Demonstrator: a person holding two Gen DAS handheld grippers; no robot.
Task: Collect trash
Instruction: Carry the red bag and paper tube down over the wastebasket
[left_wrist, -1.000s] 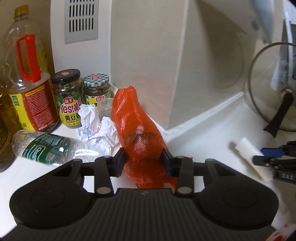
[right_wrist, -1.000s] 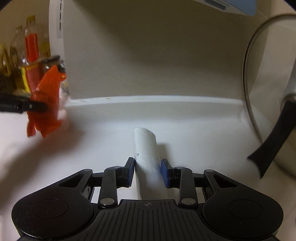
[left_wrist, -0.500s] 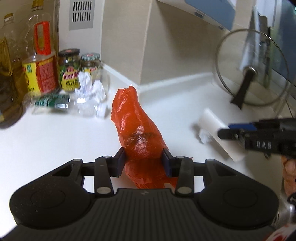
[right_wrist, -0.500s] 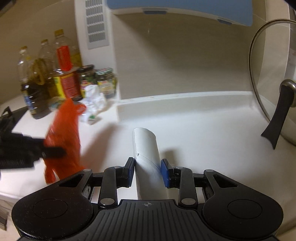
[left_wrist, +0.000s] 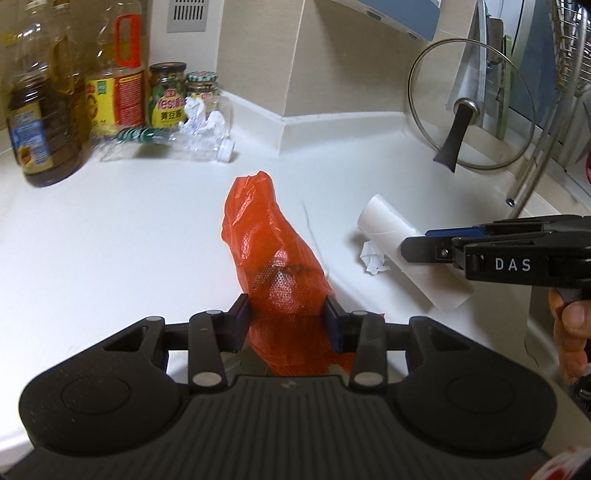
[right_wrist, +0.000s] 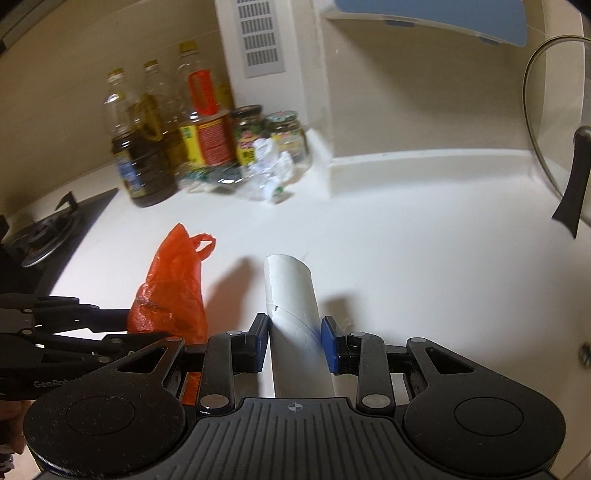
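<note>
Left gripper (left_wrist: 288, 325): jaws partly closed, both pads pressed against the sides of an orange plastic bag (left_wrist: 273, 266), held clear above the white desk (left_wrist: 110, 258). Bag bunched and crinkled, its knotted end pointing away toward the desk's far wall edge, its lower part hanging below the jaws.

Right gripper (right_wrist: 295, 339): jaws narrowed onto a white cardboard tube (right_wrist: 291, 306), 1 blue pad on each side, tube pointing forward and slightly up between them. Seen from the left wrist view as a black tool with a hand (left_wrist: 570, 332) on its handle, tube sticking out both sides of the jaws, off the desk near the right edge.

Below the tube, lying on the desk: 1 small crumpled paper scrap (left_wrist: 375, 258).

Back left corner of the desk, well apart from both grippers: oil bottles (left_wrist: 48, 122), 2 jars (left_wrist: 168, 96), a flattened clear water bottle (left_wrist: 159, 142) on its side, and a wad of crumpled white paper (left_wrist: 203, 120) against it.

Back right edge: a glass pot lid (left_wrist: 471, 107) leaning upright. Far left edge, in the right wrist view: a gas burner (right_wrist: 48, 236).
</note>
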